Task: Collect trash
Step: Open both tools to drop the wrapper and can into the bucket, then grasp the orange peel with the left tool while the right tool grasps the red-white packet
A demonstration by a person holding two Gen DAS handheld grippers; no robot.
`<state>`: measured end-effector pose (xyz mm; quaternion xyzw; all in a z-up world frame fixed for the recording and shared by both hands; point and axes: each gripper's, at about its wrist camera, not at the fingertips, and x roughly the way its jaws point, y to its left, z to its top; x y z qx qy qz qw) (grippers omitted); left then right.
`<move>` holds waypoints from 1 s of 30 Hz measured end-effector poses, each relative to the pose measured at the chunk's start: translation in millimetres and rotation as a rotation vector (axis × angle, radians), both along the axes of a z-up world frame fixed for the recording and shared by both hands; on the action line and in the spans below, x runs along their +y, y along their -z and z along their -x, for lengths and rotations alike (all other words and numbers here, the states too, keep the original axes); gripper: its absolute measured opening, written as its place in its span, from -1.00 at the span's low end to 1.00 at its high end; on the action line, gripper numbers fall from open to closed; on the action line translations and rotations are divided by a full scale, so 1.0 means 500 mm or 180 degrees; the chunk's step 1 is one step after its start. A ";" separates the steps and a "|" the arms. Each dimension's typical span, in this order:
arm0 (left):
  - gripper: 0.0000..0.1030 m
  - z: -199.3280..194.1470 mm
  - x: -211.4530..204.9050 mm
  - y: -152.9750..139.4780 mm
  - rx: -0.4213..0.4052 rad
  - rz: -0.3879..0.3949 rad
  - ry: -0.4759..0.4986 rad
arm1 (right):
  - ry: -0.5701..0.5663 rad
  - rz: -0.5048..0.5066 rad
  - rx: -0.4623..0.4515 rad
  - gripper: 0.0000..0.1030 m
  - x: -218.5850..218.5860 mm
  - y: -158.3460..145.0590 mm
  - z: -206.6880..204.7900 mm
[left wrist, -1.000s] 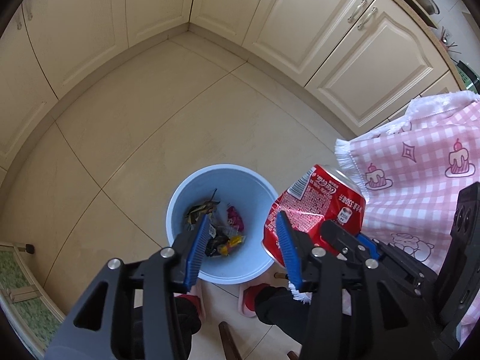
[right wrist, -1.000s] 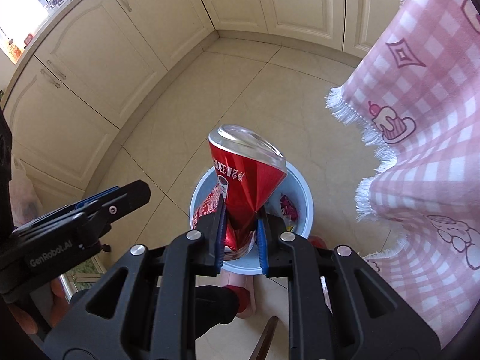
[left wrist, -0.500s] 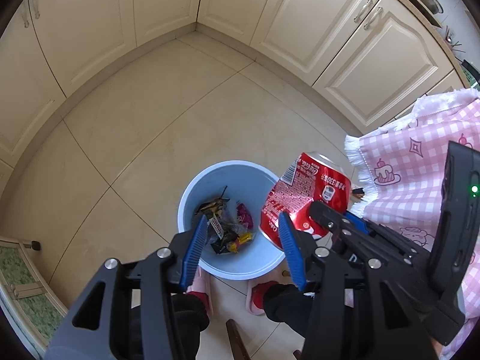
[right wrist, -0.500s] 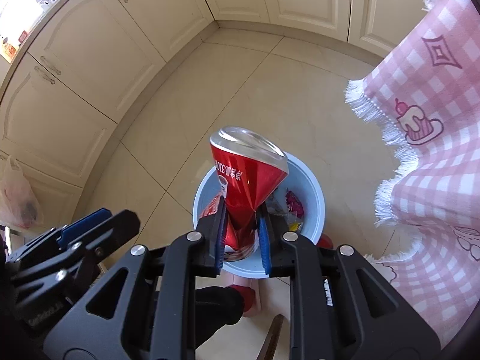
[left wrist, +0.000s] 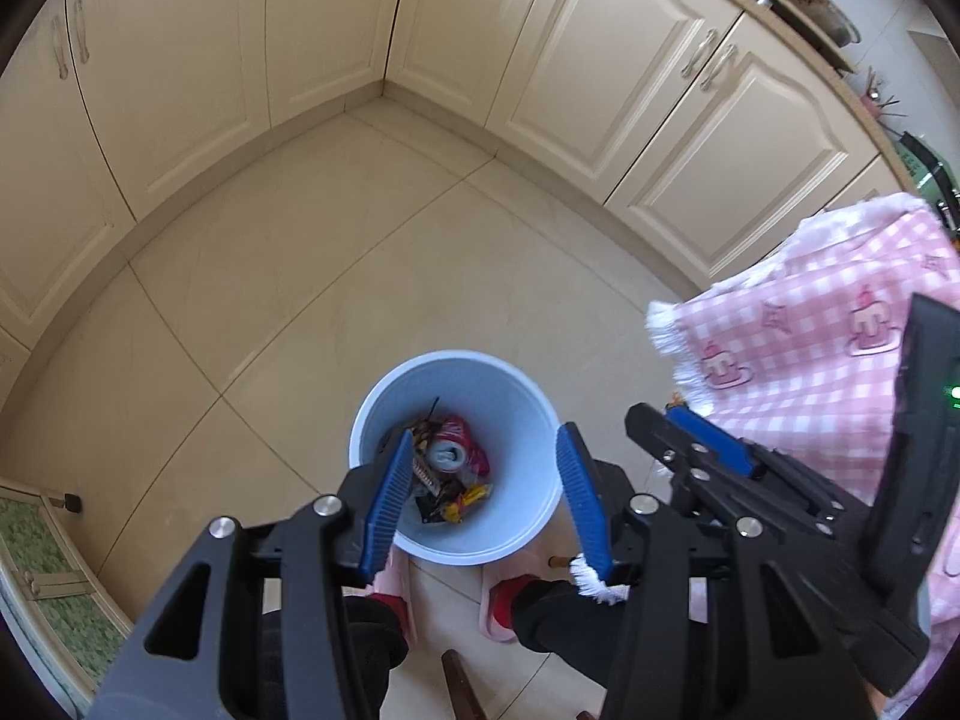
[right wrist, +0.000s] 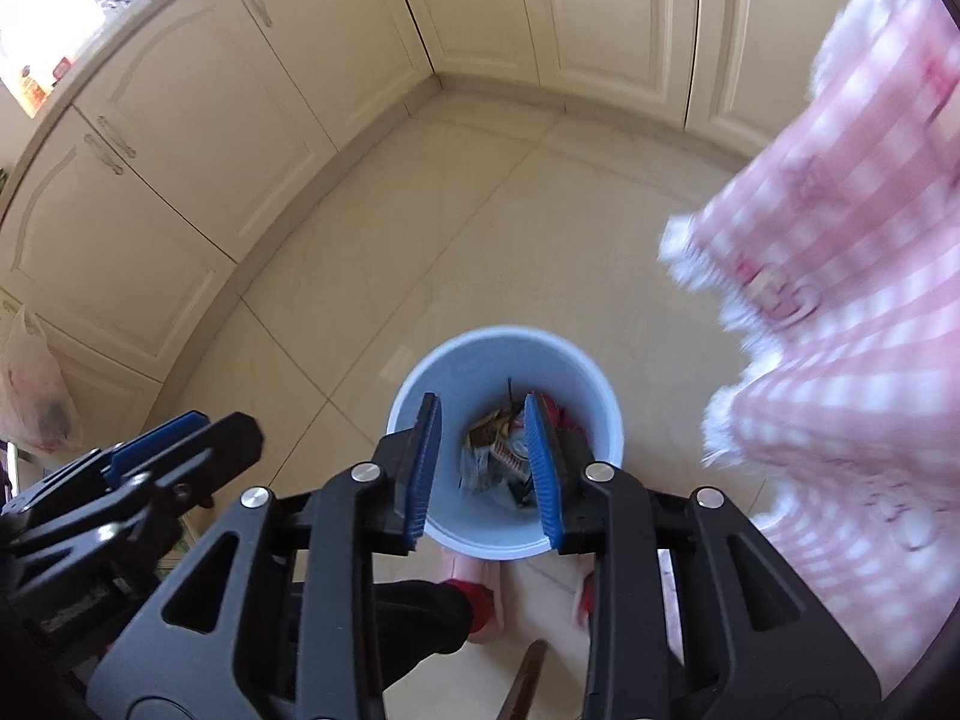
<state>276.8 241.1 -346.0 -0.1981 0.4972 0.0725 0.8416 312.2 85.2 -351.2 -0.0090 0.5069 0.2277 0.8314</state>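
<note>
The bin (left wrist: pixel 516 414) just under the left gripper (left wrist: pixel 489 495) is light blue. Inside it lies a red can (left wrist: pixel 450 450) with a silver top, beside yellow, black and pink wrappers (left wrist: pixel 465 495). Both grippers are black with bright blue pads (right wrist: pixel 543 465). To the right of the right gripper (right wrist: pixel 483 471) hangs a cloth (right wrist: pixel 852 312) in pink and white checks with a white fringe. The floor (left wrist: pixel 336 252) is pale beige tiles, and the cupboards (left wrist: pixel 600 54) beyond are cream.

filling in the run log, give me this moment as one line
step: can dropped | red can: in blue bin on wrappers | right gripper: open, empty, above bin | left gripper: open, empty
</note>
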 end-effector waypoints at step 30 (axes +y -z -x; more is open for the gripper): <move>0.14 -0.089 -0.624 -0.396 -0.1113 -0.0197 0.1906 | 0.1338 0.0166 -0.1610 -0.17 -0.657 -0.487 0.095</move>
